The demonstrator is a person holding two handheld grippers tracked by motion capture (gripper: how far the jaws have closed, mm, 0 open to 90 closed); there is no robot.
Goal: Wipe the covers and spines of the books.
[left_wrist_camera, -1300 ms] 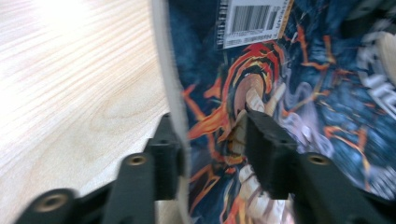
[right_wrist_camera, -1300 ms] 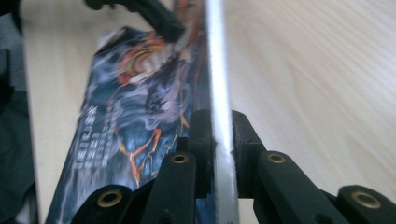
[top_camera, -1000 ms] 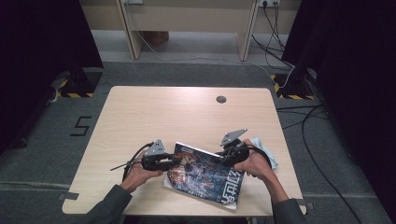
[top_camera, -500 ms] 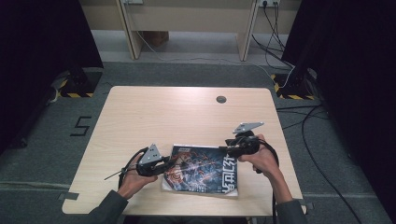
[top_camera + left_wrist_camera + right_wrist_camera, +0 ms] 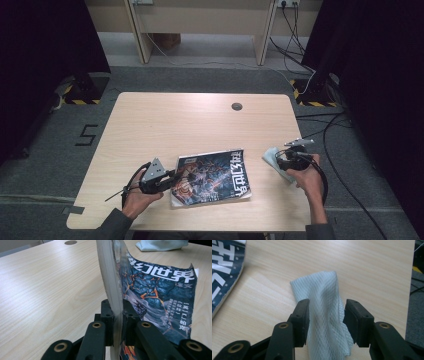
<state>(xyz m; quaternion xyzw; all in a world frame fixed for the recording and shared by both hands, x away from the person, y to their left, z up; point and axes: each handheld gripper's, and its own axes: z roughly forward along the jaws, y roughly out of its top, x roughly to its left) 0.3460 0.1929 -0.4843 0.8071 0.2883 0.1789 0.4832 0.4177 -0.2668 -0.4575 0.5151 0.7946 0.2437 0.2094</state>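
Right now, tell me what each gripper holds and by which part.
The left gripper clamps the glossy dark-covered magazine by its near page edge. The right gripper holds nothing: its jaws stand open around the pale mesh cloth.

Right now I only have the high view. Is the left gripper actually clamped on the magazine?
Observer: Yes. In the left gripper view the left gripper has its jaws shut on the edge of the magazine, lifting that edge off the table.
Operator: And the right one?
Observer: The right gripper is open, one jaw on either side of the pale blue cloth, not pinching it.
Operator: Is the cloth flat?
Observer: No, it is rumpled into a long fold running between the jaws.
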